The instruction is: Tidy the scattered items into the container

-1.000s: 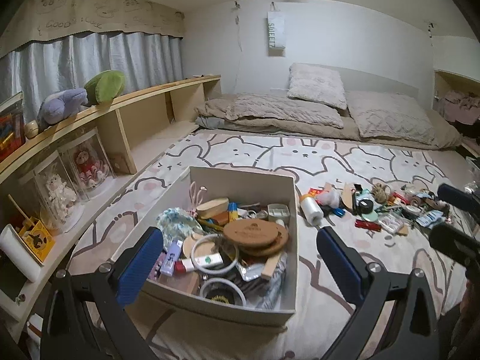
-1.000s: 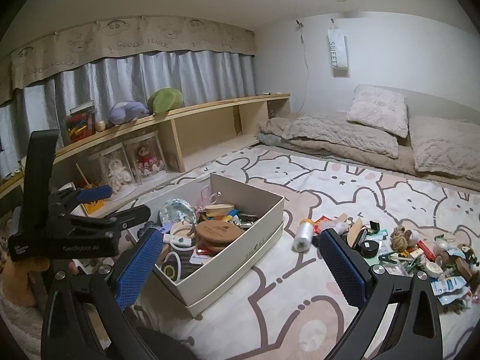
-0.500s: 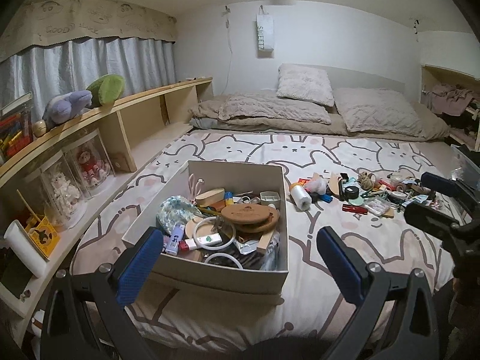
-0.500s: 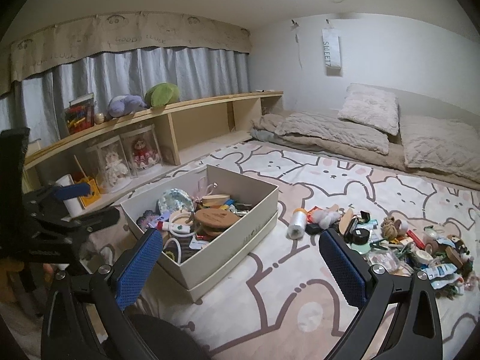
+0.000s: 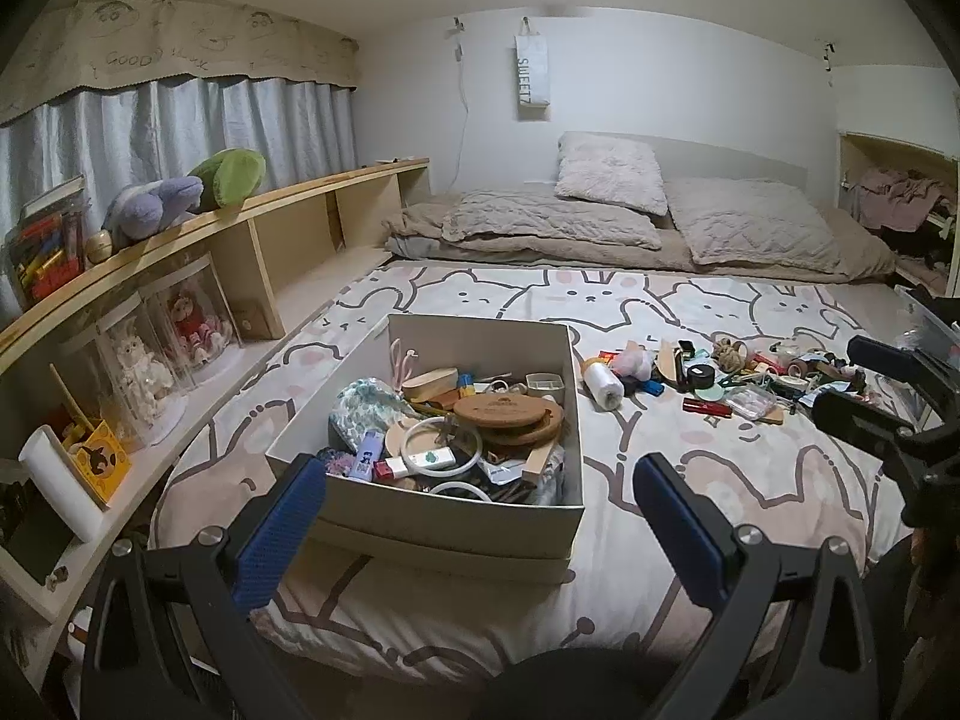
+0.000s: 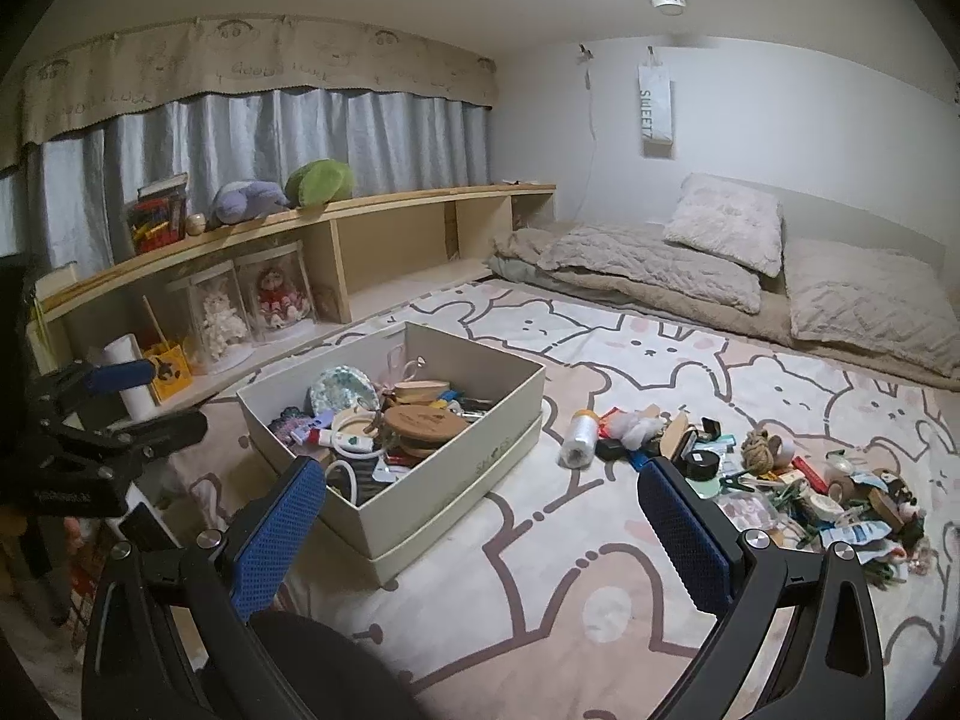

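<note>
Compared with one second ago, I see both cameras pulled back and higher: the box [image 5: 420, 516] looks smaller and more bed [image 5: 720, 480] shows. My left hand-held gripper [image 5: 480, 516] is spread wide and holds nothing, hanging before the box. My right hand-held gripper [image 6: 480, 522] is spread too, empty, above the blanket. The scattered items [image 6: 780, 474] lie in a pile right of the box, with a white roll [image 6: 579, 438] between them.
</note>
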Motion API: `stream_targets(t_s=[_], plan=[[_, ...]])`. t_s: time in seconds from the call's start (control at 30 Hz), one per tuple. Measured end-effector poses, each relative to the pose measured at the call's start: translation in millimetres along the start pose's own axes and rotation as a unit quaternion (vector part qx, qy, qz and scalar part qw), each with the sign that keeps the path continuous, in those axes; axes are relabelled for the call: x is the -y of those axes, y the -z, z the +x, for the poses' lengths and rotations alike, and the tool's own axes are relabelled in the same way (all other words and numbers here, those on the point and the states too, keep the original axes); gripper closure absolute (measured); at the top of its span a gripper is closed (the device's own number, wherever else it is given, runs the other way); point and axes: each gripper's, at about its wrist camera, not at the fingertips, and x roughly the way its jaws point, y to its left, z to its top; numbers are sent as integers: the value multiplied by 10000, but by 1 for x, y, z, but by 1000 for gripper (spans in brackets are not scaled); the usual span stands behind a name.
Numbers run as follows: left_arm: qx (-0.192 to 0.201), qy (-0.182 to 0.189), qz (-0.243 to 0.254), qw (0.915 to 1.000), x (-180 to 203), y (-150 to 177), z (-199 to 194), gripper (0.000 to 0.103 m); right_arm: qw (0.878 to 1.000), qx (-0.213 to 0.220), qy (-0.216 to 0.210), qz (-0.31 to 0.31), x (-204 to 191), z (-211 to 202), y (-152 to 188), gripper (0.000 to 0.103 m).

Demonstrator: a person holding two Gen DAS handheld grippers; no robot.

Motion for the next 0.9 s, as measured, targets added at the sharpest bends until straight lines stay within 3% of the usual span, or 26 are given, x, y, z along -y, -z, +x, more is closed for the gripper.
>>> stream_targets(t_s=[0.43, 0.57, 0.9], plan=[[164, 80, -149, 9997, -2, 4, -8, 0, 9999, -68, 73, 65, 6, 0, 7, 0], [191, -70, -171, 9996, -1, 4, -8, 0, 9999, -86, 73, 66, 6, 1, 8, 0], [104, -59, -91, 9999, 3, 8, -2, 0, 9999, -98, 83, 75, 6, 2, 9, 0]])
